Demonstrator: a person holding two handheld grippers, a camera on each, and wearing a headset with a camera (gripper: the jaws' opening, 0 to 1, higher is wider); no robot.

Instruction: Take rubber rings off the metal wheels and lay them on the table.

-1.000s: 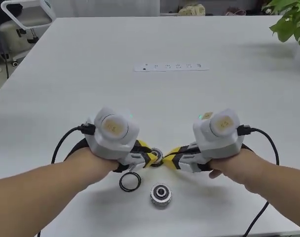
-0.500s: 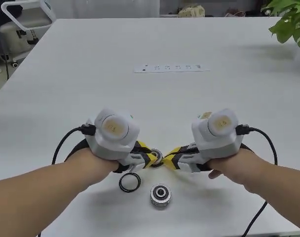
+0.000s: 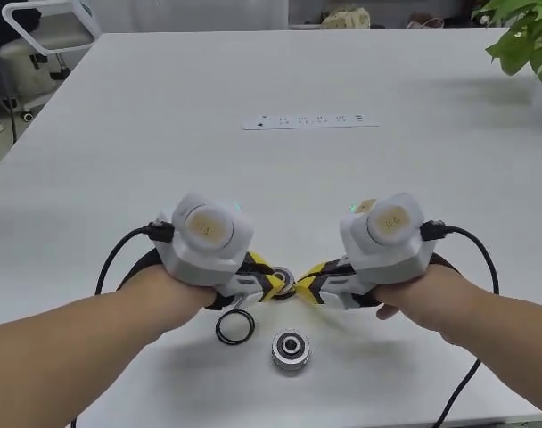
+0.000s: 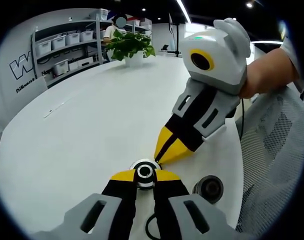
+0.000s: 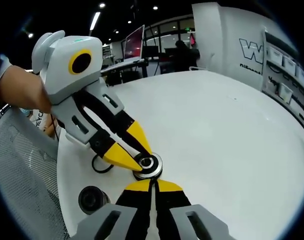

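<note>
Rubber ring (image 5: 158,165) is sitting on the small metal wheel (image 4: 144,171), between your two grippers near the table's (image 3: 280,187) front edge. Your left gripper (image 4: 144,176) is clamping the wheel. Your right gripper (image 5: 152,184) is pressing almost-closed jaws against the rim; I cannot tell whether it is pinching rubber. The ring is likely stretchy and slippery and the wheel rigid, so nip the band's outer edge. A loose ring (image 3: 234,327) and a second wheel (image 3: 291,349) are lying nearby.

white table (image 3: 164,134) bears power strip (image 3: 309,121), ring (image 3: 234,327), wheel (image 3: 291,349)
</note>
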